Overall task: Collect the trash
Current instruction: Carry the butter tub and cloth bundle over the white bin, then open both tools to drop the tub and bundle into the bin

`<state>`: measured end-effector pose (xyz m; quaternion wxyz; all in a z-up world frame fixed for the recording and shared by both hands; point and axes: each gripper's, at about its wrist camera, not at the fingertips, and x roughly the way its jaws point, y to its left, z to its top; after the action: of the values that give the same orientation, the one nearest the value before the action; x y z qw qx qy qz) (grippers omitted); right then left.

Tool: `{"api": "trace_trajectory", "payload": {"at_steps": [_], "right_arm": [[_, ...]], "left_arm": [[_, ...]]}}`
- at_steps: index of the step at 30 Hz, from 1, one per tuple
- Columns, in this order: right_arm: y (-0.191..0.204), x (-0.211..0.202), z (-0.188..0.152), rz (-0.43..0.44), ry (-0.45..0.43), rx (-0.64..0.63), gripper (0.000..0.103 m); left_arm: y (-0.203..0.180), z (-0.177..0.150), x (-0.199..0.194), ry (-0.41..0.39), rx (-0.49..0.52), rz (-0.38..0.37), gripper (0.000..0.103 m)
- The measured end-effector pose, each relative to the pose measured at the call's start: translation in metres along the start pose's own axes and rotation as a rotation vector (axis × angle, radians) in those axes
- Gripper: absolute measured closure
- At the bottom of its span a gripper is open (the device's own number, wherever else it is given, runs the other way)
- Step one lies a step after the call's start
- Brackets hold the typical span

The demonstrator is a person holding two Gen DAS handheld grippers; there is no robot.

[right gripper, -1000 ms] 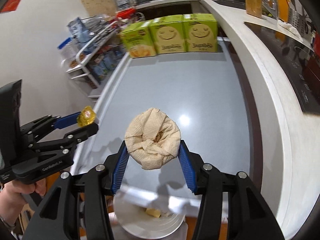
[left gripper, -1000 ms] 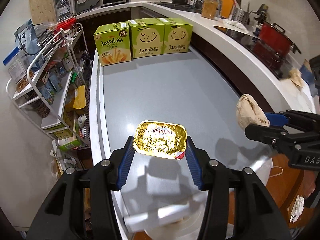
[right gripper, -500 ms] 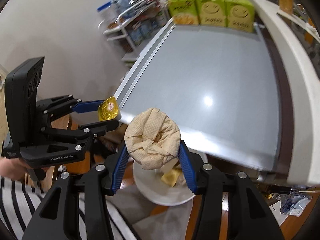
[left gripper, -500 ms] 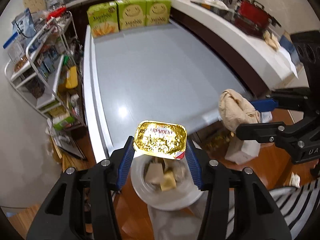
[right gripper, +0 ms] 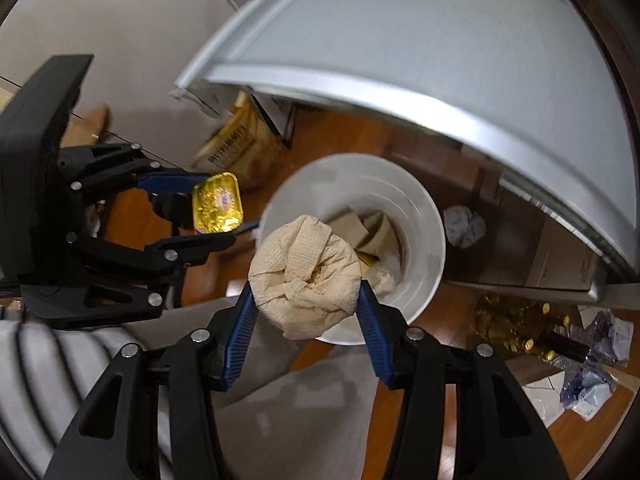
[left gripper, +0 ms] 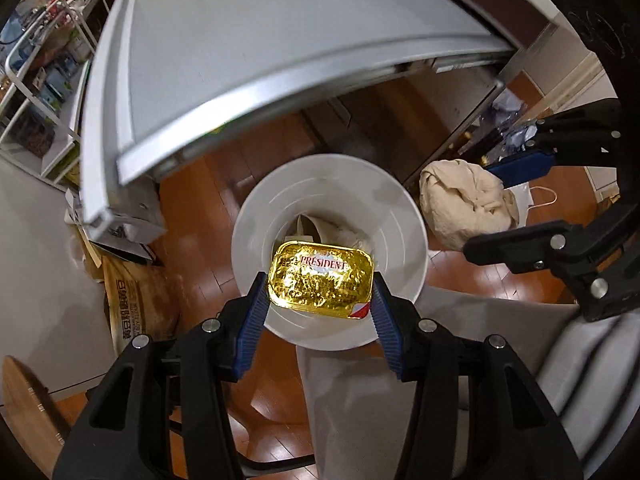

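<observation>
Two light scraps over the white bin (left gripper: 256, 216): left tongs (left gripper: 320, 294) pinch a stiff, crushable gold foil butter tub (left gripper: 320, 278) by its short ends; right tongs (right gripper: 306, 300) squeeze a soft crumpled paper towel (right gripper: 304, 272) across its middle. Table edge (left gripper: 280, 76) overhangs beyond; loose litter (right gripper: 464, 220) dots the floor.

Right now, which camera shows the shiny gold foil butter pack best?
The left wrist view: the gold foil butter pack faces the camera, its label readable. The right wrist view shows it smaller, off to the side and angled.
</observation>
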<state>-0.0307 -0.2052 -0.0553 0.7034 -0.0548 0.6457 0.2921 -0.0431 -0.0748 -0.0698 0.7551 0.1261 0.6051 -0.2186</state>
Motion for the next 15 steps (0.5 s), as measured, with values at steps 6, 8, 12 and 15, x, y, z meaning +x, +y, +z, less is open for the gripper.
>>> {"api": "trace_trajectory", "payload": {"at_steps": [6,8,12,15], "right_arm": [[-0.013,0.021,0.0,-0.03,0.034,0.047,0.053],[-0.014,0.021,-0.002,-0.045,0.038,0.069,0.037],[-0.021,0.014,-0.005,-0.069,0.002,0.101,0.027],[-0.027,0.007,-0.007,-0.06,-0.009,0.14,0.025]], "left_arm": [[0.007,0.001,0.026,0.045,-0.018,0.017,0.034],[0.009,0.002,0.028,0.056,-0.038,0.023,0.013],[0.01,0.002,0.024,0.053,-0.052,0.035,0.013],[0.015,0.002,0.024,0.069,-0.07,0.025,0.013]]}}
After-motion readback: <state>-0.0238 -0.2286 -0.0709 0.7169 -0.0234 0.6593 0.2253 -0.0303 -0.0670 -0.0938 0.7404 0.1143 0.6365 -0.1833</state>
